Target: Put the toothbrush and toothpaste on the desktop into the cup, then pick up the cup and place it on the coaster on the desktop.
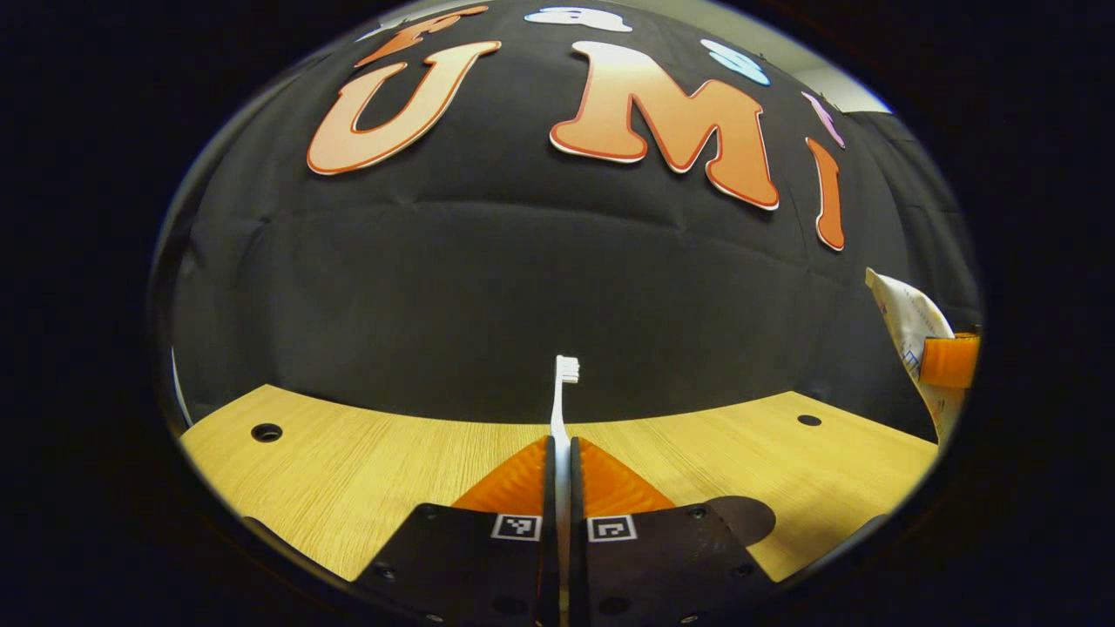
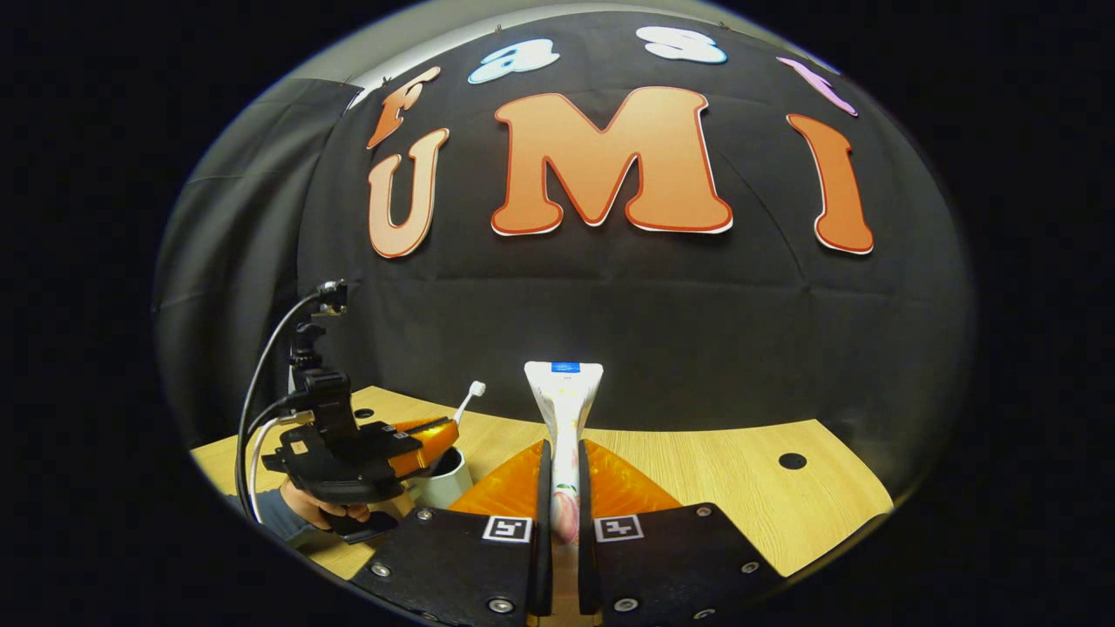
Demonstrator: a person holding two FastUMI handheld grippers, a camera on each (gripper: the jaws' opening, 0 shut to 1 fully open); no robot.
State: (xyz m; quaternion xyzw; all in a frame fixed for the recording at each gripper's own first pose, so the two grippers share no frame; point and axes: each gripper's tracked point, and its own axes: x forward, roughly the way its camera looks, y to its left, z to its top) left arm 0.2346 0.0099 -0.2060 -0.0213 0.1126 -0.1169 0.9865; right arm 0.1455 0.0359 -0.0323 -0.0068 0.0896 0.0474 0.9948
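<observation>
At nine o'clock in the right gripper view, the left gripper (image 2: pixel 440 433) pinches the toothbrush (image 2: pixel 471 394) above the white cup (image 2: pixel 446 481): light, stiff, best held mid-handle. At six o'clock the right gripper (image 2: pixel 564 488) clamps the toothpaste tube (image 2: pixel 564 396) upright: soft, likely slippery, so grip low on its body.

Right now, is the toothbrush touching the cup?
Cannot tell. In the right gripper view the toothbrush, held in the left gripper, slants above the cup, and that gripper hides its lower end.
</observation>
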